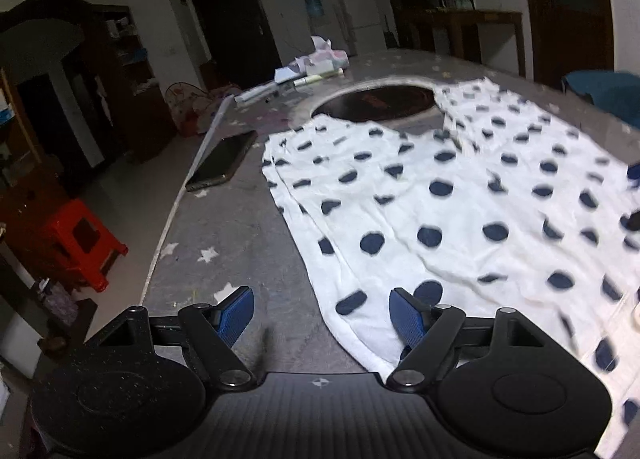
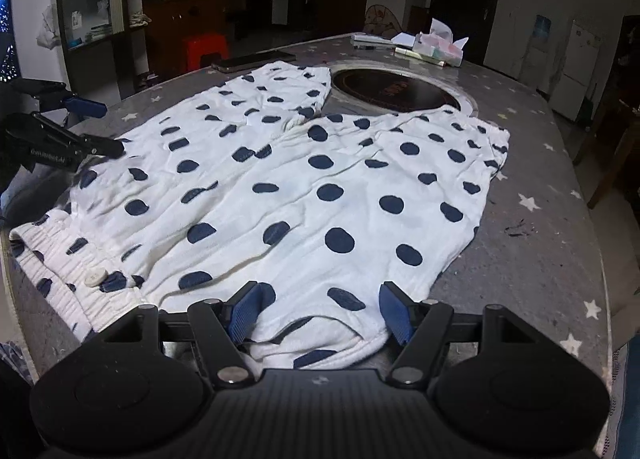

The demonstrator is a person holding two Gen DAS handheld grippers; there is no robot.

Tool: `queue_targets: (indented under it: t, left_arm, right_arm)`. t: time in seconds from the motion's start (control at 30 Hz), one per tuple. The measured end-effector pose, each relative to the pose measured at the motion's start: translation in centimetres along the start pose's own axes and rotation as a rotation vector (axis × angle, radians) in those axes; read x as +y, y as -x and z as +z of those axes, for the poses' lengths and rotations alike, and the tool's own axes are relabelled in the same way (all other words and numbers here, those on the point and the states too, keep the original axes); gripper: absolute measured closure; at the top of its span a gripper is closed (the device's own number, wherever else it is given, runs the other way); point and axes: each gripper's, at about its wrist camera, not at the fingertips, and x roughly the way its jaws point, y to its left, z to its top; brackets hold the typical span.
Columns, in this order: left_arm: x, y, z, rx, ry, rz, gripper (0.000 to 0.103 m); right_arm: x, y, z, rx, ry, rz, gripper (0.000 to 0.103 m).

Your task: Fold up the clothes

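Polka-dot shorts (image 2: 280,195) spread flat on the star-patterned table (image 2: 540,259), waistband (image 2: 52,259) with its white button (image 2: 95,276) at the near left corner in the right wrist view, both legs running away toward the round dark hotplate (image 2: 394,89) set in the tabletop. Long axis from near edge to far, roughly in line with the way both tools point. Far leg ends touching or just overlapping the hotplate rim.

Right gripper (image 2: 320,309) low over the near hem, fingers apart, cloth lying between and beneath the blue pads (image 2: 244,313) but not pinched; no grip made. Left gripper (image 1: 322,313) at the opposite side edge, fingers likewise apart, one pad over the cloth border and the other over bare table; nothing held. Seen also from the right wrist view at far left, just beside the cloth edge.

Judged: right gripper better placed for the hem, left for the side edge; fold across the long axis likely next.

Surroundings: phone (image 1: 224,161) just beside the far left leg, apart from it; tissue box (image 2: 440,45) and papers (image 1: 260,93) beyond the hotplate, well apart. Red stool (image 1: 80,243) on the floor. Nothing lying on the cloth.
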Motion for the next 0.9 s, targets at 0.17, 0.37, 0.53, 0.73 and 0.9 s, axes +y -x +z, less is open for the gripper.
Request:
queue_targets:
  t: [0.17, 0.37, 0.53, 0.73, 0.9]
  left_arm:
    - [-1.3, 0.9, 0.4, -0.016, 0.003, -0.083, 0.026]
    - [-2.9, 0.2, -1.1, 0.014, -0.057, -0.079, 0.026]
    - [-2.3, 0.4, -1.2, 0.014, -0.052, -0.065, 0.026]
    - [-1.9, 1.5, -0.3, -0.022, -0.020, -0.066, 0.026]
    - [-2.8, 2.2, -0.3, -0.030, -0.024, -0.102, 0.026]
  right_arm:
    - [0.8, 0.8, 0.2, -0.026, 0.005, 0.018, 0.036]
    - [1.7, 0.8, -0.7, -0.001, 0.016, 0.027, 0.036]
    - [1.4, 1.4, -1.2, 0.009, 0.012, 0.016, 0.036]
    - [2.0, 2.6, -0.6, -0.040, -0.001, 0.040, 0.036]
    - [3.2, 2.2, -1.2, -0.031, 0.035, 0.059, 0.036]
